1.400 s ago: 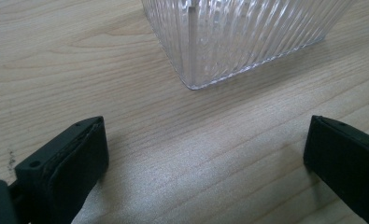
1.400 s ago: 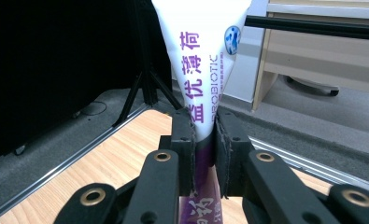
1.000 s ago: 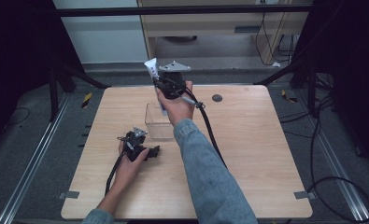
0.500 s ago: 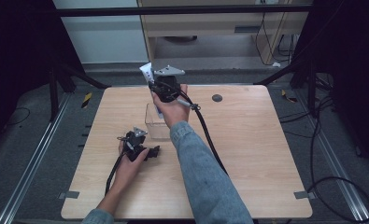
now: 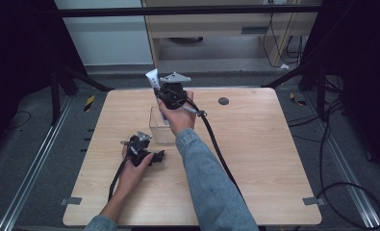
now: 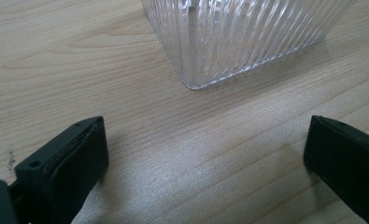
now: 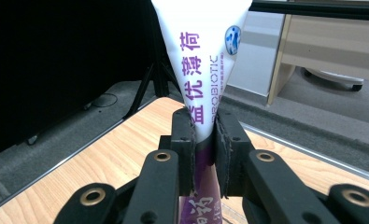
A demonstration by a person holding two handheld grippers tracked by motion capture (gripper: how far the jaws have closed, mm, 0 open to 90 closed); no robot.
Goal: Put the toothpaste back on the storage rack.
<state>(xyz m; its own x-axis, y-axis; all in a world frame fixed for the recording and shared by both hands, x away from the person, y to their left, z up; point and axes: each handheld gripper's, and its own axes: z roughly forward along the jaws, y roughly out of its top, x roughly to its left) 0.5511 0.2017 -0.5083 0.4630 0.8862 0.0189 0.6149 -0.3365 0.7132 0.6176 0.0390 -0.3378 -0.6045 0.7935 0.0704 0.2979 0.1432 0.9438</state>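
Note:
My right gripper (image 5: pixel 160 90) is shut on a white toothpaste tube (image 7: pixel 198 56) with purple lettering, held upright with its flat crimped end up. In the high view the tube (image 5: pixel 152 76) sticks out above the hand, over the far side of a clear ribbed plastic box (image 5: pixel 159 129). The jaws of the right gripper (image 7: pixel 204 128) pinch the tube's middle; its lower end is hidden behind them. My left gripper (image 5: pixel 155 156) rests on the table just in front of the box. It is open (image 6: pixel 205 149), with bare wood between its jaws and the box corner (image 6: pixel 238 37) ahead.
The wooden table (image 5: pixel 264 149) has bare room to the right and front. A small black disc (image 5: pixel 223 101) lies near the far edge. The right gripper's cable (image 5: pixel 216 144) trails across the middle. Black stands and a desk sit beyond the table.
The right gripper and its tube have shifted slightly left and a little lower over the box. The left gripper has stayed put.

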